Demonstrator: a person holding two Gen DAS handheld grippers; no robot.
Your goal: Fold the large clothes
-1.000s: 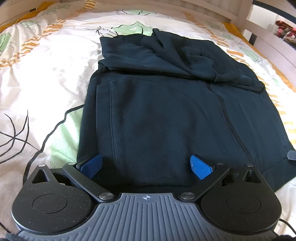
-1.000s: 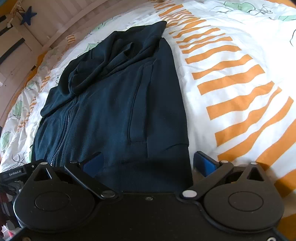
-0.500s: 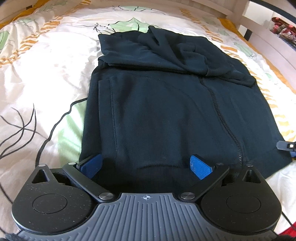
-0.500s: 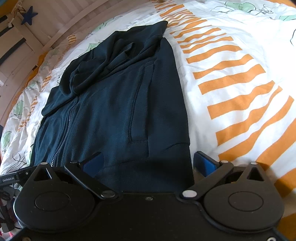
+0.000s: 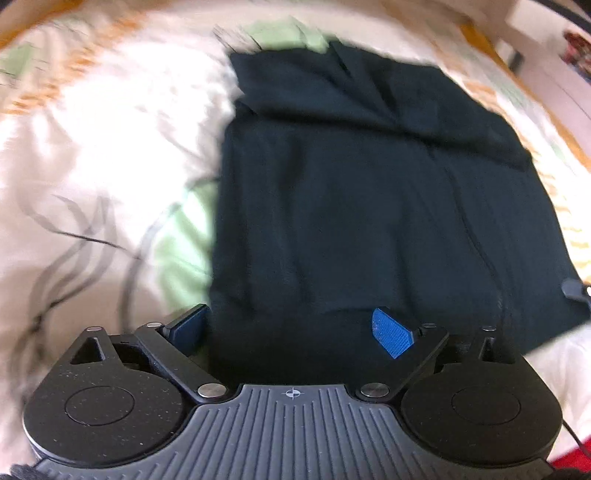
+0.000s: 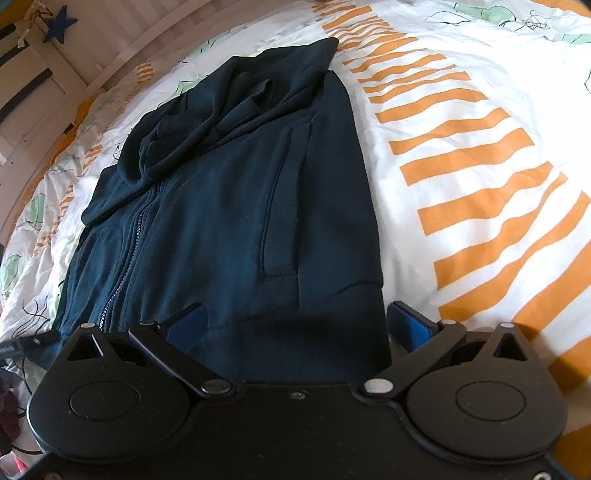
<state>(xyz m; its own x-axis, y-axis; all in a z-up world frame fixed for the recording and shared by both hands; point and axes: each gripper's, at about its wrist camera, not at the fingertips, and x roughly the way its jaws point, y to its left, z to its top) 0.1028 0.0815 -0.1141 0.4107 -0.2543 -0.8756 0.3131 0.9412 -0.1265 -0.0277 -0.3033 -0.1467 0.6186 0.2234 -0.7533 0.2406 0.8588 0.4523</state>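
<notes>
A dark navy zip hoodie point(image 5: 369, 203) lies flat on the bed, hood at the far end and hem nearest me. My left gripper point(image 5: 290, 332) sits at the hem's left corner, and its jaws are closing. One blue pad point(image 5: 188, 326) is just off the fabric's side edge, the other point(image 5: 391, 338) is over the cloth; neither presses it. This view is blurred. In the right wrist view the hoodie point(image 6: 221, 221) shows its zip and pocket. My right gripper point(image 6: 295, 325) stands open astride the hem's right corner, one fingertip point(image 6: 410, 325) over the duvet.
The hoodie rests on a white duvet point(image 6: 461, 129) with orange stripes and green leaf prints. A wooden bed frame point(image 6: 110, 48) runs along the far side, with a blue star point(image 6: 59, 27) above it. The tip of my right gripper point(image 5: 572, 290) shows at the left wrist view's right edge.
The left gripper has shifted left along the hem, so its left pad now sits beyond the hoodie's edge. Its view has blurred. The right gripper has not moved.
</notes>
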